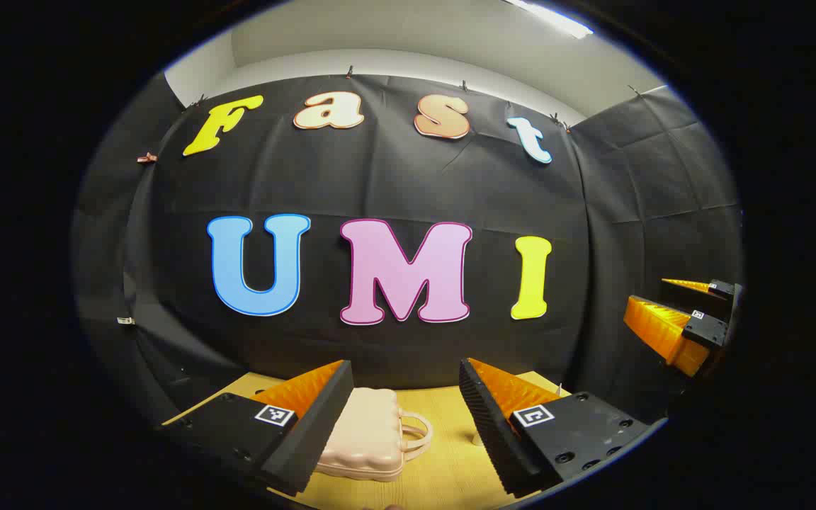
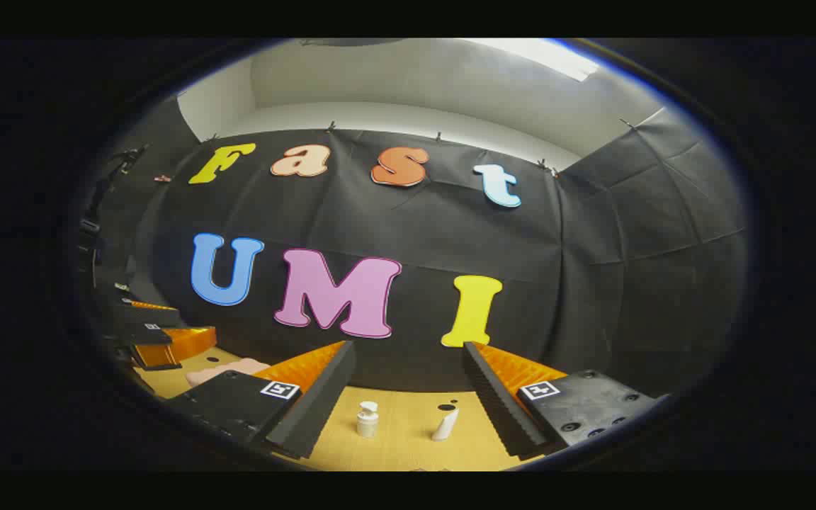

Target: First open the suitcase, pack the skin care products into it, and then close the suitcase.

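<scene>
Wooden table (image 1: 443,467) ran along the foot of the black cloth wall (image 1: 394,184); pale ceiling with a light strip (image 1: 550,18) above. Nothing stood between either tool and the items.

Left gripper (image 1: 404,397) was released, fingers spread wide, nothing between them. Pink suitcase (image 1: 369,439) lay flat and closed on the table, handle (image 1: 416,432) pointing right, just below and ahead of the left gripper; its left part was hidden behind the left finger. A small white item by the right finger was too cut off to identify. Right gripper (image 1: 688,312) showed at the far right, apart from the suitcase.

In the right gripper view the right gripper (image 2: 408,386) was also spread open and empty. Between its fingers, farther off on the table, stood a small white pump bottle (image 2: 367,419) and, just right of it, a tilted white tube (image 2: 445,425); they were apart. A dark spot (image 2: 446,407) on the table behind the tube was unclear. Suitcase edge (image 2: 227,370) peeked out at left, mostly blocked by the finger.
</scene>
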A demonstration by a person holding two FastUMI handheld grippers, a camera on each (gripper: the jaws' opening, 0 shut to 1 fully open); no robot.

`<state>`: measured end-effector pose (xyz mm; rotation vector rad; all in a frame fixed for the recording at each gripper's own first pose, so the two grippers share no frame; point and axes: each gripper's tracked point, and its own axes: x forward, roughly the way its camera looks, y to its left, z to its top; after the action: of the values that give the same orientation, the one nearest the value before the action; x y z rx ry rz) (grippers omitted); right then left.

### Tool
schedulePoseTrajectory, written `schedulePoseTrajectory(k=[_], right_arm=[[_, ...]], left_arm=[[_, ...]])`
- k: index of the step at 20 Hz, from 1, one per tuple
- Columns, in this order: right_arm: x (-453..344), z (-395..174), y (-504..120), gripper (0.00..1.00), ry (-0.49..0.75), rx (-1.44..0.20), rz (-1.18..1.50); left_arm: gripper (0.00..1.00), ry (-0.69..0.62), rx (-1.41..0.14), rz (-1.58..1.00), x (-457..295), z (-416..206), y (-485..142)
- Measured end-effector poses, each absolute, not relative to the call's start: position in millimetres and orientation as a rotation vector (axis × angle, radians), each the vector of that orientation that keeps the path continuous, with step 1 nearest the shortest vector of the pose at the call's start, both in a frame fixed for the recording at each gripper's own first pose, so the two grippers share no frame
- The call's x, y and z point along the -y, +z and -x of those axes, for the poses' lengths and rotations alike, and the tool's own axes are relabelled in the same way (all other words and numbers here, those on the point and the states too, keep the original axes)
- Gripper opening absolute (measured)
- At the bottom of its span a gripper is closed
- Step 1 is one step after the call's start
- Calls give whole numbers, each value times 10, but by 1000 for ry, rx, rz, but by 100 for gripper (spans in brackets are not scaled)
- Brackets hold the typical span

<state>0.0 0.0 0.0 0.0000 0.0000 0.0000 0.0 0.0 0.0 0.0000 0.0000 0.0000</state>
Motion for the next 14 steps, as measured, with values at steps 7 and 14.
schedulePoseTrajectory(k=[7,14], right_arm=[[-66,-10,-10,96,19,-2,1],[-91,-44,-36,96,22,-8,4]], left_arm=[[96,4,-9,10,-28,0,-11],[96,-17,-26,-1,-29,-59,-96]])
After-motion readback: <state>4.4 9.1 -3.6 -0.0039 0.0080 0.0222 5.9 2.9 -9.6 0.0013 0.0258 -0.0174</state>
